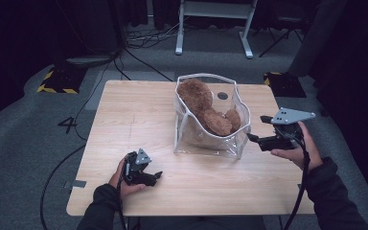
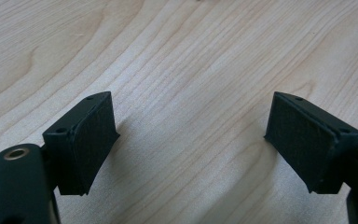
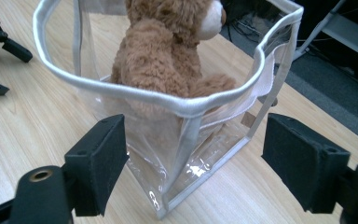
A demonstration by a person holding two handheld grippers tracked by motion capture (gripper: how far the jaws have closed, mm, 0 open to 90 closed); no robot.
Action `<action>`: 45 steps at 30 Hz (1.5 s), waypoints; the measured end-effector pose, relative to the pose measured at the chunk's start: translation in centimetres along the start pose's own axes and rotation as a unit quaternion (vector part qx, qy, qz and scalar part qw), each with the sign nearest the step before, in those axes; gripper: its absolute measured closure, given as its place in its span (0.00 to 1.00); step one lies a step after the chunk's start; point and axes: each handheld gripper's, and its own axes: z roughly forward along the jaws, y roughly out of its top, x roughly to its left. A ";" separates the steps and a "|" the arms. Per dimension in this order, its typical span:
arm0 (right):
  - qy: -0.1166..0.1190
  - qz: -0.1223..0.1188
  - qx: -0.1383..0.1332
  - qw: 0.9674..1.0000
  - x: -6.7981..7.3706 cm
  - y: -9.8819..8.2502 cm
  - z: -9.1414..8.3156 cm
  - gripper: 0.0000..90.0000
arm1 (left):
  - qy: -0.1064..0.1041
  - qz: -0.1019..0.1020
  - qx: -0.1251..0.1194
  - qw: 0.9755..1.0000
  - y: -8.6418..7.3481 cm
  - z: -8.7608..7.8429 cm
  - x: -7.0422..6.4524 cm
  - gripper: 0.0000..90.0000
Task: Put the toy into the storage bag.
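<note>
While parked near table (image 1: 124, 115) front edge, left gripper (image 1: 157, 176) spread, empty; right gripper (image 1: 254, 128) spread beside clear bag (image 1: 194, 139) holding teddy bear (image 1: 206, 108).

The high view looks forward and down over the table (image 1: 124, 120). The right gripper view faces the clear bag (image 3: 186, 154) closely; both share it

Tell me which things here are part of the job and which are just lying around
In the job:
clear bag
teddy bear inside it
right gripper, open at the bag's corner

Just around:
left gripper, open over bare table
white stand
floor cables
</note>
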 end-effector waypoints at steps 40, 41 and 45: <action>-0.012 0.004 0.062 0.998 0.2 -5.5 2.5 0.25 | 0.000 0.000 0.000 1.000 0.0 0.0 0.0 0.18; -0.011 0.004 0.063 0.998 0.2 -5.6 2.5 0.25 | 0.000 0.000 0.000 1.000 0.0 0.0 0.0 0.18; -0.013 0.004 0.067 0.998 0.2 -6.0 2.7 0.25 | 0.000 0.000 0.000 1.000 0.0 0.0 0.0 0.18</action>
